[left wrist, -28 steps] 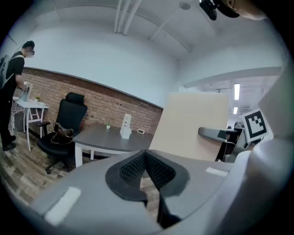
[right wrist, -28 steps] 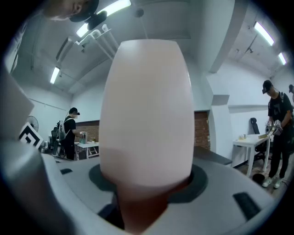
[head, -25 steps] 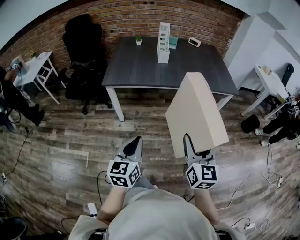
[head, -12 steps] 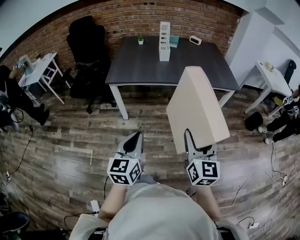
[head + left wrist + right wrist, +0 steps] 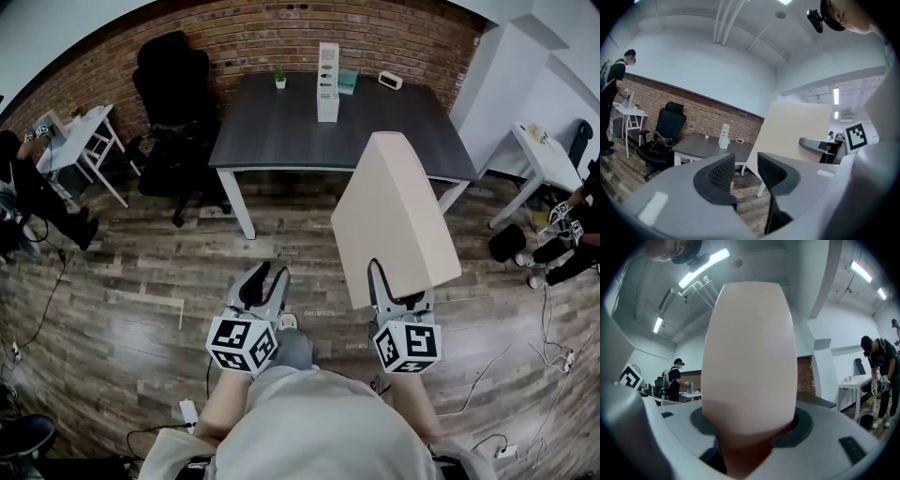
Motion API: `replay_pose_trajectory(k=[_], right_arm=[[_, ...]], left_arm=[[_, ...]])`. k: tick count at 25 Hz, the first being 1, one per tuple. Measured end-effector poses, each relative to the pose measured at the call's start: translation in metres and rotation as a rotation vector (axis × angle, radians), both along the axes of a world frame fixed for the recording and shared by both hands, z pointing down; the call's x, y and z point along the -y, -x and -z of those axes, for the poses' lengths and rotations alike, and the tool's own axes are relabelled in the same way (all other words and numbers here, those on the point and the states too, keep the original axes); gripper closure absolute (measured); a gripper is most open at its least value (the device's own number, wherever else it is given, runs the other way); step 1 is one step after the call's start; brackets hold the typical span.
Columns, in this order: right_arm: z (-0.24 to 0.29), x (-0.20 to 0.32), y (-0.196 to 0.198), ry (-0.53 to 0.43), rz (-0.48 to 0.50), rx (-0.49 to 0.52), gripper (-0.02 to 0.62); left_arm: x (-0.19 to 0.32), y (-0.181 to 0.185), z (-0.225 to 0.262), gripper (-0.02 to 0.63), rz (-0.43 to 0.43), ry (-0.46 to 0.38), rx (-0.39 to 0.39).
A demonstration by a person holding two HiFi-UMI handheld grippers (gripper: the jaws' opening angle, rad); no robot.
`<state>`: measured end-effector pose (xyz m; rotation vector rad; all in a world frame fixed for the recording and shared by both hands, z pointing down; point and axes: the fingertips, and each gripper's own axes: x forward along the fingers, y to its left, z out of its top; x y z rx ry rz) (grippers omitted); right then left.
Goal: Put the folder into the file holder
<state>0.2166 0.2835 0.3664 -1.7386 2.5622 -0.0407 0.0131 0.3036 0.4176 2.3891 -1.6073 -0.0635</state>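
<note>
Your folder [image 5: 394, 220] is clamped in the right gripper [image 5: 397, 286]. Its lower edge is pinched between the jaws and the rest rises ahead of them: a thick, plain cream slab, smooth and matte. Beside it your left gripper [image 5: 263, 284] carries nothing. Its ribbed black jaws have just been opening and stand partly apart with nothing between them. The file holder [image 5: 328, 82], a tall, white, slotted stand, sits on the dark, flat bench [image 5: 281, 141] well ahead of both jaws. By my judgement the pickup is done, and the carry and the slotting-in are left.
</note>
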Motion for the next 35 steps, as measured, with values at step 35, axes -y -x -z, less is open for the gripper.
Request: replay_pose_trajectory(k=[35], right_arm=[[0.013, 0.301, 0.087, -0.01, -0.078, -0.021, 0.319]], left_arm=[[0.307, 0.096, -0.003, 0.264, -0.045, -0.011, -0.002]])
